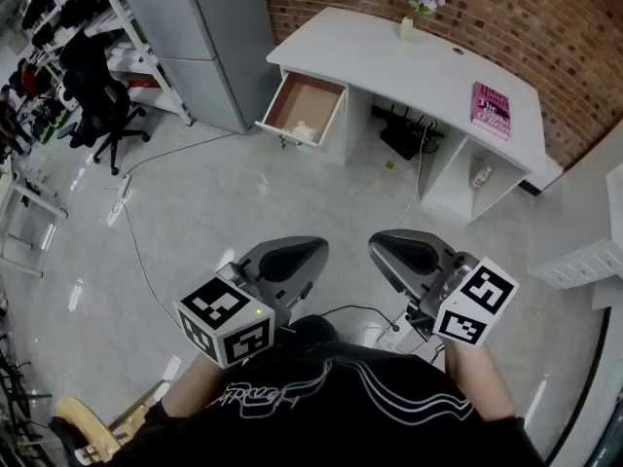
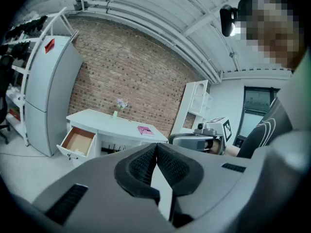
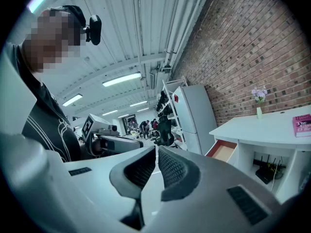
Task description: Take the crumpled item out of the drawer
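Currently the crumpled item [image 1: 303, 130], small and pale, lies in a front corner of the open drawer [image 1: 304, 97]. The drawer is pulled out from the white surface [image 1: 389, 61] beside the brick wall. A pink book [image 1: 492, 107] and a vase with flowers [image 1: 409, 22] are on this surface. The left tongs [image 2: 156, 147] and the right tongs [image 3: 156, 150] are both clenched on nothing, close to the person's body and well apart from the drawer.

My head camera looks steeply down, from well back, at the counter [image 1: 409, 61] and its open drawer [image 1: 304, 107]. Cameras riding my left hand-held gripper [image 2: 156, 152] and right hand-held gripper [image 3: 156, 154] look along the jaws, tilted upward; all three views share that distant counter.
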Available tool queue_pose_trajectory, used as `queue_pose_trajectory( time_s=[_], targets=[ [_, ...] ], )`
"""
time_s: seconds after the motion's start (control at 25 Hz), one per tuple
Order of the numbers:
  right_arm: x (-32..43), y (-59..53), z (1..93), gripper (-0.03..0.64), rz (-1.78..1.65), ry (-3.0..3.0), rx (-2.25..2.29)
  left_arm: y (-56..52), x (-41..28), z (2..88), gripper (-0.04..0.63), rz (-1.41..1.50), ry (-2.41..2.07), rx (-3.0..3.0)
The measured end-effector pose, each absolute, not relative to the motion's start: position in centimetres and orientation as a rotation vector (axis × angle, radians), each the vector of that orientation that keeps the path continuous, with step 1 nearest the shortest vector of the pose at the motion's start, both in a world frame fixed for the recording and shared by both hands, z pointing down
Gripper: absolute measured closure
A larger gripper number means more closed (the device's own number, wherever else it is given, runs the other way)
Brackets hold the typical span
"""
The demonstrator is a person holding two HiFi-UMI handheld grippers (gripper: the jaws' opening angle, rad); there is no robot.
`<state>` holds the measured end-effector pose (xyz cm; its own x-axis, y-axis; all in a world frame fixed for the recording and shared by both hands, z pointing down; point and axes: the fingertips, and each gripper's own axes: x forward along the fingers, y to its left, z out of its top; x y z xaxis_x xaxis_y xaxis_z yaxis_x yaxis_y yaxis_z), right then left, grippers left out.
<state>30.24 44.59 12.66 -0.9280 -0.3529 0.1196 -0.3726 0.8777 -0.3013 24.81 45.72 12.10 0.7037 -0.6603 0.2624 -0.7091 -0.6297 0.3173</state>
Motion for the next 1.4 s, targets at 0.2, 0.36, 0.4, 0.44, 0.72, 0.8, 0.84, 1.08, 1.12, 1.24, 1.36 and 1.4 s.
queue_pose_trajectory(
  time_s=[0.2,0.36,0.4,0.44,0.72,0.8,0.84,1.08,1.12,1.24,1.36,1.4],
  targets=[
    [29.7,44.5,12.7,0.566,0.487,-2.988,0.56,45.6,24.3,12.2,0.573,0.172,-1.073,2.515],
    [28.5,43.0,13.4,0.566,0.499,-2.978,0.544,44.3,23.0,12.9,0.572,0.162,-1.087,2.498],
    [28.1,42.5,13.8,0.568,0.504,-2.974,0.541,43.8,22.6,13.2,0.572,0.159,-1.09,2.492],
    [27.7,42.0,14.2,0.568,0.508,-2.968,0.537,43.4,22.1,13.5,0.572,0.155,-1.094,2.486],
    [23.6,36.0,17.0,0.566,0.546,-2.933,0.52,37.2,17.8,16.3,0.572,0.13,-1.1,2.441],
    [22.2,33.2,17.9,0.566,0.561,-2.92,0.525,34.4,16.2,17.2,0.572,0.131,-1.099,2.422],
    [21.5,31.7,18.4,0.566,0.573,-2.911,0.529,32.9,15.5,17.8,0.572,0.132,-1.093,2.414],
    [15.7,20.3,20.4,0.566,0.653,-2.863,0.557,21.0,9.7,19.9,0.572,0.159,-1.051,2.383],
    [14.4,18.3,20.8,0.566,0.663,-2.853,0.56,19.0,8.5,20.3,0.572,0.159,-1.039,2.38],
    [11.0,12.4,22.6,0.566,0.689,-2.815,0.577,12.9,4.8,22.2,0.572,0.169,-1.022,2.341],
    [7.8,6.9,24.2,0.566,0.73,-2.774,0.594,7.1,1.1,23.7,0.572,0.145,-0.999,2.294],
    [6.9,5.1,24.7,0.566,0.733,-2.762,0.601,5.4,0.0,24.1,0.572,0.133,-0.989,2.287]
  ],
)
